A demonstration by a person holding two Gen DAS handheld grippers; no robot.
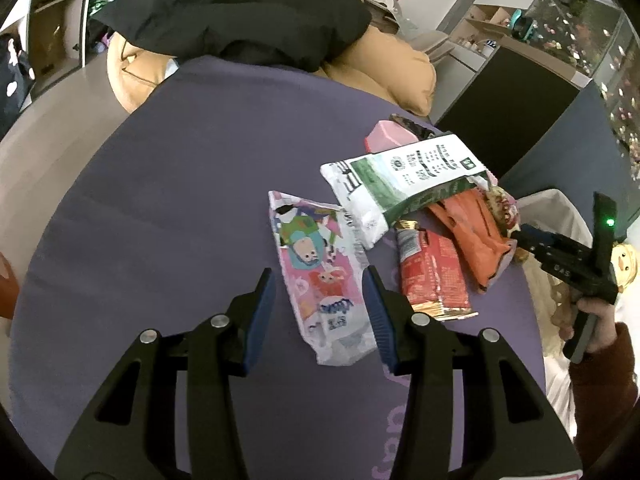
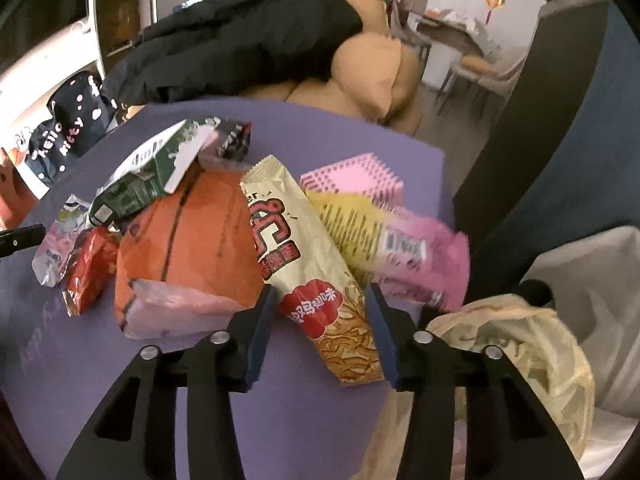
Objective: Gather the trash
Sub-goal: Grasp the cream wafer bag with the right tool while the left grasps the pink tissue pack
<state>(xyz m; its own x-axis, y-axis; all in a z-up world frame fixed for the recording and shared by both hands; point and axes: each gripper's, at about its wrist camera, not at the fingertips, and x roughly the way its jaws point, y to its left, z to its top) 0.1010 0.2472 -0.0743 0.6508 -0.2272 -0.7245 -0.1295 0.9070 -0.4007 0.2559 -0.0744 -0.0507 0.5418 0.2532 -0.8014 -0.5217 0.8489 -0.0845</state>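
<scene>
My living room, seen past the purple mat

Behind the purple mat (image 1: 168, 200) my tan cushions (image 2: 372, 68) sit under a black jacket (image 1: 240, 12); further off stand a dining table (image 2: 452, 32) with chairs, a glass display cabinet (image 1: 580, 28), and grey walls.

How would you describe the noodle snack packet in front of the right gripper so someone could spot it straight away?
On the purple mat lies a heap of wrappers. The noodle snack packet is the long cream one at its near edge, its lower end between the open right gripper fingers. Unlike the orange basketball-print bag beside it, it shows fried noodles and a red cloud-shaped badge.
</scene>
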